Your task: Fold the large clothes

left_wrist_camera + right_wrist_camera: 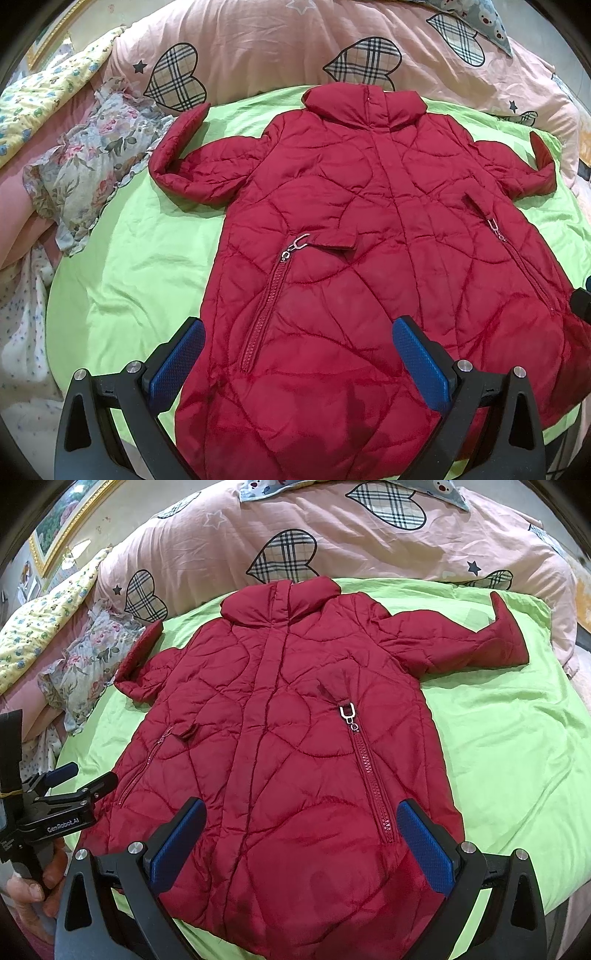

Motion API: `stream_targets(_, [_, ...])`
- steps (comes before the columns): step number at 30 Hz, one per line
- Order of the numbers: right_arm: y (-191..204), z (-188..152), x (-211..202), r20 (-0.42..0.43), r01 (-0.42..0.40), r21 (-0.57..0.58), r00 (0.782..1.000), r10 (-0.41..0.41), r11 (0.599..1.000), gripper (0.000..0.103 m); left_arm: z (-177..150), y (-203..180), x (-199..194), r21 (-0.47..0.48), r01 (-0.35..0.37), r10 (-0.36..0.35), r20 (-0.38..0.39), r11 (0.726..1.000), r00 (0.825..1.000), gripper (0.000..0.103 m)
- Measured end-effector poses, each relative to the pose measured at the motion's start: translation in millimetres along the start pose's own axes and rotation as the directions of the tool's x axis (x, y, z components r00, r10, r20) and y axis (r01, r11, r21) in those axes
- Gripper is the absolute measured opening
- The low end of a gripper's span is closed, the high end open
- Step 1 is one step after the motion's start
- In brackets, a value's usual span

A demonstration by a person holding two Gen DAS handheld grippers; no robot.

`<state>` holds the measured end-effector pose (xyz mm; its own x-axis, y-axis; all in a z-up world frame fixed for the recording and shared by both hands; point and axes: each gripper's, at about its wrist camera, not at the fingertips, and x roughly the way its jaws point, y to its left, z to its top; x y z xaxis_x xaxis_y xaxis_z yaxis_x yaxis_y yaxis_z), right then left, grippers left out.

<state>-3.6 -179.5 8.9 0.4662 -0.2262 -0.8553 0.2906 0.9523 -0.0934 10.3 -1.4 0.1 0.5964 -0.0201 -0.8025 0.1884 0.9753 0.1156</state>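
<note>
A red quilted jacket (354, 221) lies flat and front-up on a lime green sheet (140, 266), collar toward the far pillows, both sleeves spread out with cuffs turned up. My left gripper (299, 332) is open above the jacket's lower left part, near the left pocket zipper (266, 299). In the right wrist view the same jacket (280, 723) fills the middle, and my right gripper (303, 812) is open above its lower right part, by the right pocket zipper (373, 775). The left gripper (79, 777), held by a hand (29, 890), shows at the left edge there.
A pink duvet (277, 48) with plaid hearts lies behind the jacket. A floral garment (85, 166) is bunched at the left, beside a yellow patterned quilt (40, 96). Open green sheet (517, 746) spreads to the jacket's right. A framed picture (62, 520) hangs at far left.
</note>
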Motion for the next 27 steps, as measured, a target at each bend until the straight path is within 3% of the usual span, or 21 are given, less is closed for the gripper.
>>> stream_targets(9, [-35.8, 16.9, -4.4, 0.013, 0.024, 0.071, 1.000, -0.025, 0.997, 0.103, 13.7, 9.2, 19.9, -0.036, 0.066, -0.068, -0.039, 0.997, 0.997, 0.102])
stream_targets(13, [-66.2, 34.1, -10.4, 0.024, 0.060, 0.119, 0.998, -0.063, 0.991, 0.103, 23.1, 15.9, 31.9, 0.002, 0.006, -0.006, -0.039, 1.000, 0.999, 0.102])
stream_targets(16, [-93.3, 48.5, -15.7, 0.049, 0.085, 0.165, 0.994, -0.094, 0.983, 0.103, 32.3, 21.4, 44.9, -0.015, 0.024, -0.025, -0.053, 1.000, 0.998, 0.102])
stream_targets(19, [-126.9, 62.2, -11.7, 0.065, 0.089, 0.231, 0.992, -0.106, 0.969, 0.103, 40.7, 23.9, 54.9, -0.049, 0.083, -0.086, -0.072, 0.995, 0.994, 0.102])
stream_targets(24, [-193.4, 88.9, 16.7, 0.044, 0.140, 0.336, 0.985, -0.164, 0.932, 0.103, 53.7, 28.1, 69.8, -0.079, 0.119, -0.125, -0.077, 0.990, 0.989, 0.102])
stream_targets(27, [-228.2, 107.7, 24.6, 0.084, 0.161, 0.375, 0.975, -0.207, 0.913, 0.103, 59.0, 28.5, 74.2, -0.107, 0.175, -0.183, -0.069, 0.979, 0.981, 0.102])
